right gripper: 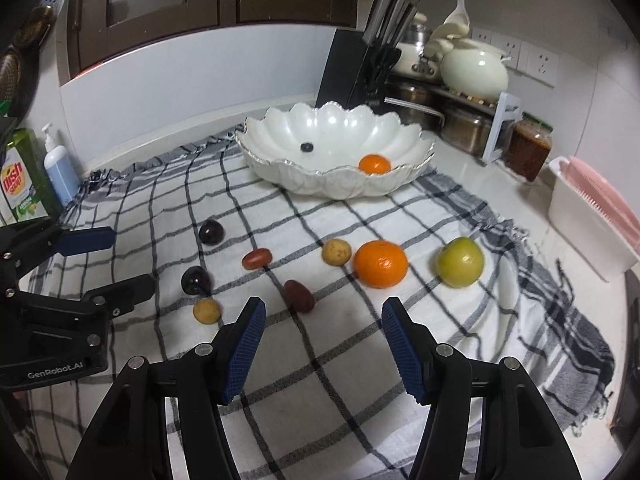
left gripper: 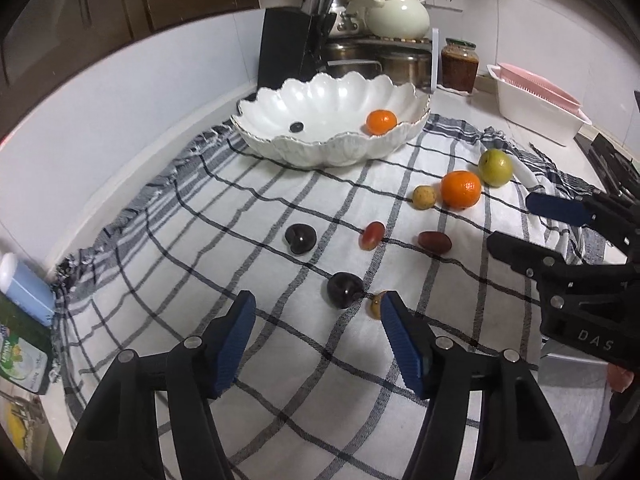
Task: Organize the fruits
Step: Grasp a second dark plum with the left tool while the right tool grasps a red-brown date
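Both grippers, left gripper (left gripper: 316,312) and right gripper (right gripper: 323,316), open, empty above cloth (right gripper: 360,360); bowl (right gripper: 400,184) holds orange (right gripper: 374,164), berry (right gripper: 307,147); eight fruits remain.

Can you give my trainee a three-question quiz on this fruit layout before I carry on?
1. True or false: the white scalloped bowl already holds an orange fruit and a small dark fruit.
2. Multiple choice: which fruit on the checked cloth lies between the small yellow fruit and the green fruit? A) a dark plum B) the large orange C) a red oval fruit
3. Fill in: the left tool and right tool each hold ____.

Key: 1 true; 2 B; 3 nothing, both stand open above the cloth.
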Demonstrator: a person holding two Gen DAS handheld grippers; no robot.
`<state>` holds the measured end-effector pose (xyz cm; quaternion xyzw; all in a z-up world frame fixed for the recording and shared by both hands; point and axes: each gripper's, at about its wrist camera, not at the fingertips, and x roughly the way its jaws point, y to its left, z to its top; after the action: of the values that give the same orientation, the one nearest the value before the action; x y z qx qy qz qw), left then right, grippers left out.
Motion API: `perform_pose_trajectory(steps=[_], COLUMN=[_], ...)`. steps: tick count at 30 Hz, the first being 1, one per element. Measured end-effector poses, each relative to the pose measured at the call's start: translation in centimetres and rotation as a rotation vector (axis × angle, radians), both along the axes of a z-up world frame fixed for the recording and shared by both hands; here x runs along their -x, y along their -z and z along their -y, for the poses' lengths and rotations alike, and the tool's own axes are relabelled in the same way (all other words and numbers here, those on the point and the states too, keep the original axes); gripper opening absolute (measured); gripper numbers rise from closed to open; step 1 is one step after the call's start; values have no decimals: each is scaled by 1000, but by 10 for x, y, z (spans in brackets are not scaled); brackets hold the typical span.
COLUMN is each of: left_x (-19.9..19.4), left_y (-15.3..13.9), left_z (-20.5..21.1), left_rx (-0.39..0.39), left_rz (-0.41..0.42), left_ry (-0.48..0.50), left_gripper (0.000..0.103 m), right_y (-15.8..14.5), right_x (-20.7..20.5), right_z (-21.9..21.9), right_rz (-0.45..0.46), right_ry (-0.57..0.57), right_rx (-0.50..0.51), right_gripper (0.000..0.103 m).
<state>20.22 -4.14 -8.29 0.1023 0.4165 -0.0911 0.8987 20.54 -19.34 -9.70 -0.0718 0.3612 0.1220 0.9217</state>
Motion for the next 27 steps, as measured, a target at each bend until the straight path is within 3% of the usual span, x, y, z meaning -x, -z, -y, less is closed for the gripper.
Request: perform_pose_trajectory(steps=[16, 27], left_x=[-40, -52], left_y=[23, 34], left_z=[5, 8], left_rx=[97, 91], left_rz=[-162, -193], left_ry=[-13, -33], left_gripper=[52, 47], right_y=[23, 37], right_x=[-35, -50], right_z=[-10, -9], right_rz=[-101, -147], right_ry=[-28, -14], right_rx=[-63, -60], right_gripper=[60, 57])
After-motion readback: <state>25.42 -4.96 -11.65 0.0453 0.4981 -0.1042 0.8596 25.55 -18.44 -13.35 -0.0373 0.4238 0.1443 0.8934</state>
